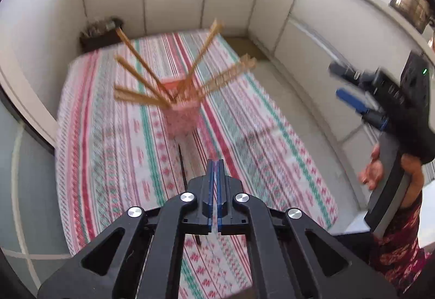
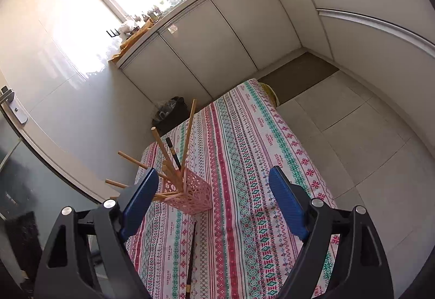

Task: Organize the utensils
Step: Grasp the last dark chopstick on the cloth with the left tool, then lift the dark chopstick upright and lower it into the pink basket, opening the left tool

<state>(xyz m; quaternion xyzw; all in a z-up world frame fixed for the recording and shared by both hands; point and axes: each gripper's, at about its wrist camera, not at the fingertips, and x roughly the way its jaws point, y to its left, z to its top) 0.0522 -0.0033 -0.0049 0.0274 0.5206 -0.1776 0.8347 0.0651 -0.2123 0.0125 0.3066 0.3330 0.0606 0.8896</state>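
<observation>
Holder: my pink lattice holder (image 2: pixel 190 194) stands on the striped cloth (image 2: pixel 244 163), wooden chopsticks (image 2: pixel 187 133) fanned out of it (one dark stick among them).
Loose chopstick: a dark chopstick (image 2: pixel 191 252) lies flat just before the holder.
Left gripper (image 1: pixel 216 163): pads pressed together, seemingly empty; the view is blurred.
Right gripper (image 2: pixel 214 201): spread wide, nothing between.

One pink lattice holder (image 2: pixel 187 195), two dark chopsticks (image 2: pixel 191 252), several wooden chopsticks (image 2: pixel 190 125), exact count unclear
</observation>
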